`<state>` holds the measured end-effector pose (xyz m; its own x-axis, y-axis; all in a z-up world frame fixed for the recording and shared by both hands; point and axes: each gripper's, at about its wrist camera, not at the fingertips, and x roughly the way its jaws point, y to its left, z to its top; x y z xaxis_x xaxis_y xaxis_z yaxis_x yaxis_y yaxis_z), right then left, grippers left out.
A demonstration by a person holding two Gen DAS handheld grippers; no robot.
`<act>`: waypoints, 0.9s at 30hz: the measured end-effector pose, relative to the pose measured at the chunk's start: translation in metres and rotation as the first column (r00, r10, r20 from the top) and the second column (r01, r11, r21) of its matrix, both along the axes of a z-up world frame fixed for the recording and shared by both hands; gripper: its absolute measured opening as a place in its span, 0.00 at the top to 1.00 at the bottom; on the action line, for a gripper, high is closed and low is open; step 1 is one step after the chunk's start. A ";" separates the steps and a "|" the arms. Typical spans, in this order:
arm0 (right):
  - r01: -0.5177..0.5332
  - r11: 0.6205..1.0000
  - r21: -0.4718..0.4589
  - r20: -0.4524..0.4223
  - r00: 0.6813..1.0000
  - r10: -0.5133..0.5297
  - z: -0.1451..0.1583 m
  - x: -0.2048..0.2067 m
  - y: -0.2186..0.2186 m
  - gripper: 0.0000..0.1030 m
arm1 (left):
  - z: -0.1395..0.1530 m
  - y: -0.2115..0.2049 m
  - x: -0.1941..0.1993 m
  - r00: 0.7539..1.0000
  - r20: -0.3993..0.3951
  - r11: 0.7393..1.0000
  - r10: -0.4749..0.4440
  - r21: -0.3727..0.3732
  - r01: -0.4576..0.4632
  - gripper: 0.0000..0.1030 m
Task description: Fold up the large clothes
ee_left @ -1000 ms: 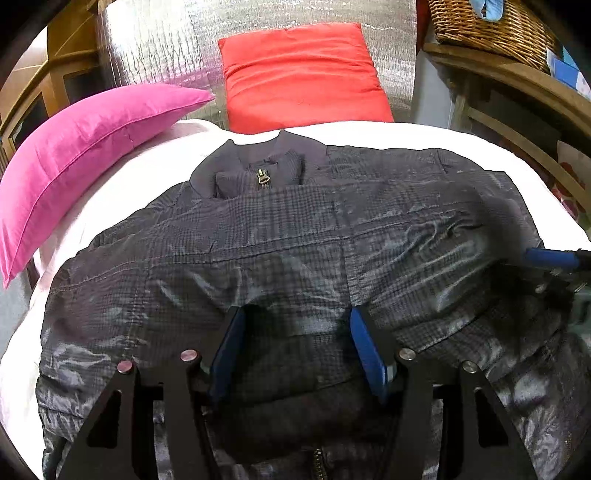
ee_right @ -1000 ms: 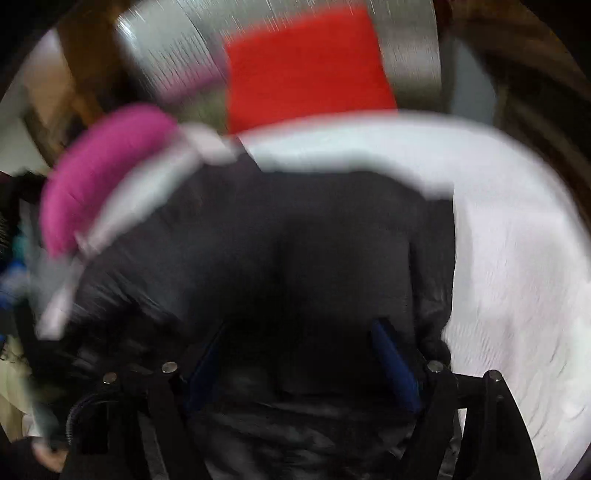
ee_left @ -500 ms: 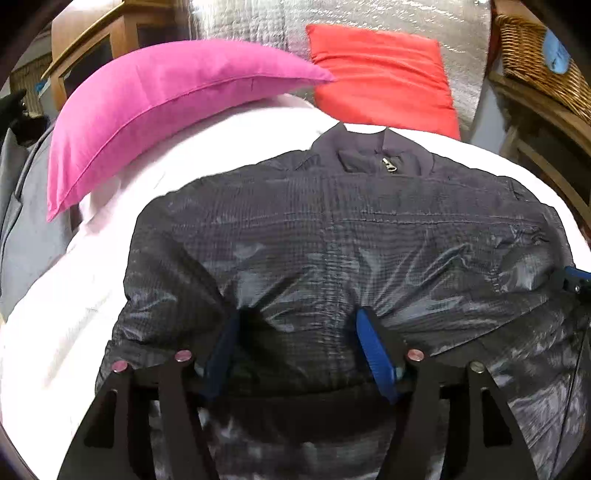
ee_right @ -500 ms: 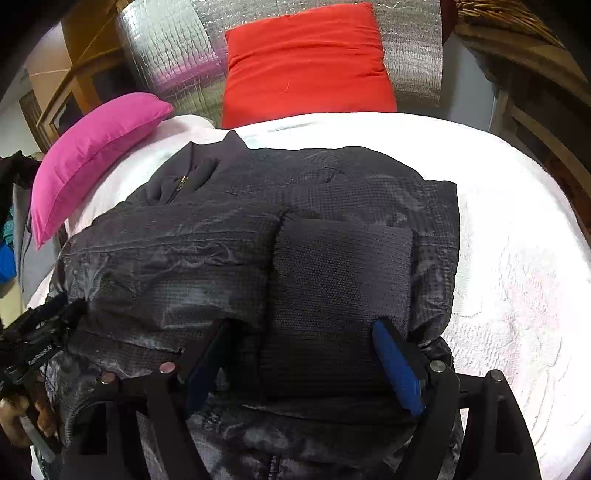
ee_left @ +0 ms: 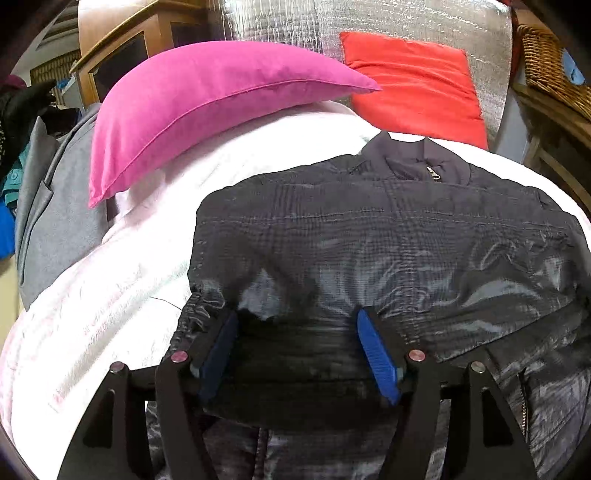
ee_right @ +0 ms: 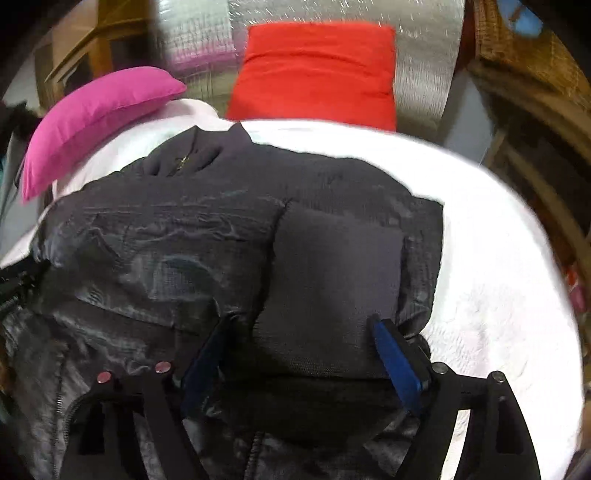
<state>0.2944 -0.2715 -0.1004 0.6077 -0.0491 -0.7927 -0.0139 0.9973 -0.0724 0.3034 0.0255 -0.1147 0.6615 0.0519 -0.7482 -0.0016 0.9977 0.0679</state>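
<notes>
A dark shiny quilted jacket (ee_left: 388,240) lies on a white bed cover (ee_left: 110,295), collar and zip pull toward the pillows, sleeves folded in across the body. My left gripper (ee_left: 295,325) is open, blue pads straddling the jacket's lower left part near the hem. In the right wrist view the same jacket (ee_right: 166,240) shows with a knit cuff (ee_right: 332,280) lying on top. My right gripper (ee_right: 303,332) is open, its pads on either side of that cuff at the jacket's right edge.
A pink pillow (ee_left: 207,110) and a red pillow (ee_left: 413,88) lean at the head of the bed against a silver quilted panel (ee_left: 369,22). A grey garment (ee_left: 48,206) hangs off the left side. A wicker basket (ee_left: 554,66) sits on a wooden shelf at right.
My left gripper has shifted left toward the jacket's left edge. My right gripper has moved in lower over the cuff. The jacket lies as before.
</notes>
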 end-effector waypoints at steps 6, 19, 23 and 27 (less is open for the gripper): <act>-0.001 1.000 0.031 0.084 0.996 -0.002 0.041 0.001 0.006 0.17 | 0.014 0.014 -0.012 0.997 0.059 0.999 0.047 -0.005 -0.047 0.34; 0.041 0.999 -0.001 -0.015 0.999 -0.041 0.019 0.016 0.016 0.13 | -0.001 0.014 -0.008 0.999 -0.024 0.999 0.039 0.033 -0.038 0.33; -0.010 1.000 0.001 0.032 0.999 0.010 0.034 -0.021 0.024 0.13 | 0.010 0.011 -0.020 0.999 -0.016 0.998 0.048 0.029 -0.048 0.33; -0.021 0.997 -0.068 -0.011 1.000 0.021 0.014 -0.033 0.028 0.13 | 0.011 0.006 -0.023 0.998 -0.030 0.998 0.046 0.044 -0.045 0.33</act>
<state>0.2617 -0.2437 -0.0861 0.6009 -0.0904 -0.7942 -0.0358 0.9896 -0.1397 0.2800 0.0320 -0.1042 0.6346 0.1145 -0.7643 -0.0441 0.9927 0.1121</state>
